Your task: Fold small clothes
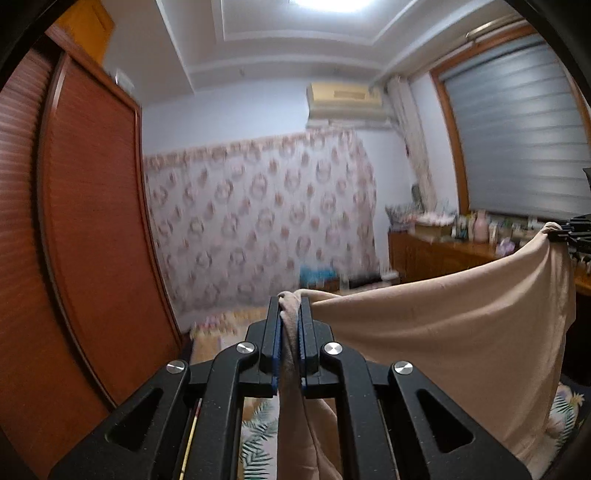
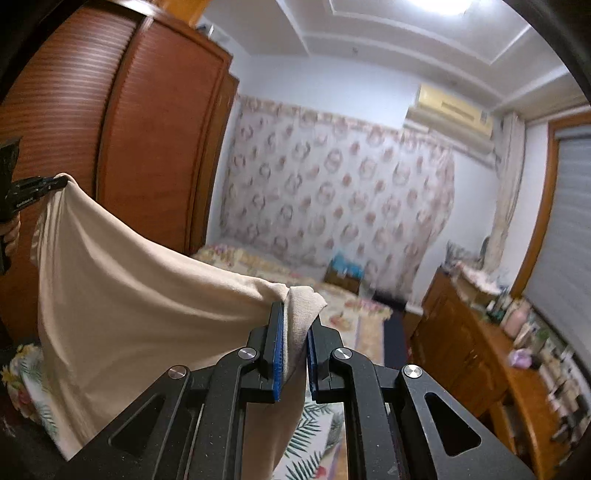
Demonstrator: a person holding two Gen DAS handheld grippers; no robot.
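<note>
Left wrist view: left gripper (image 1: 291,314) pointing slightly downward, pinching a corner of the beige garment (image 1: 443,332). Right gripper (image 2: 295,321) likewise clamped on another corner, cloth stretched between, above the floral bed (image 2: 317,435). Small lettering on left gripper's side, unreadable.

Your light comes from a ceiling lamp (image 1: 325,3), blown out to white glare at the top of both views. The room reads evenly lit but bluish. The patterned curtain (image 1: 258,218) and the dresser clutter (image 2: 532,332) are smeared by motion blur. Fisheye distortion bows the wardrobe (image 2: 155,129), and black vignette cuts your corners.
</note>
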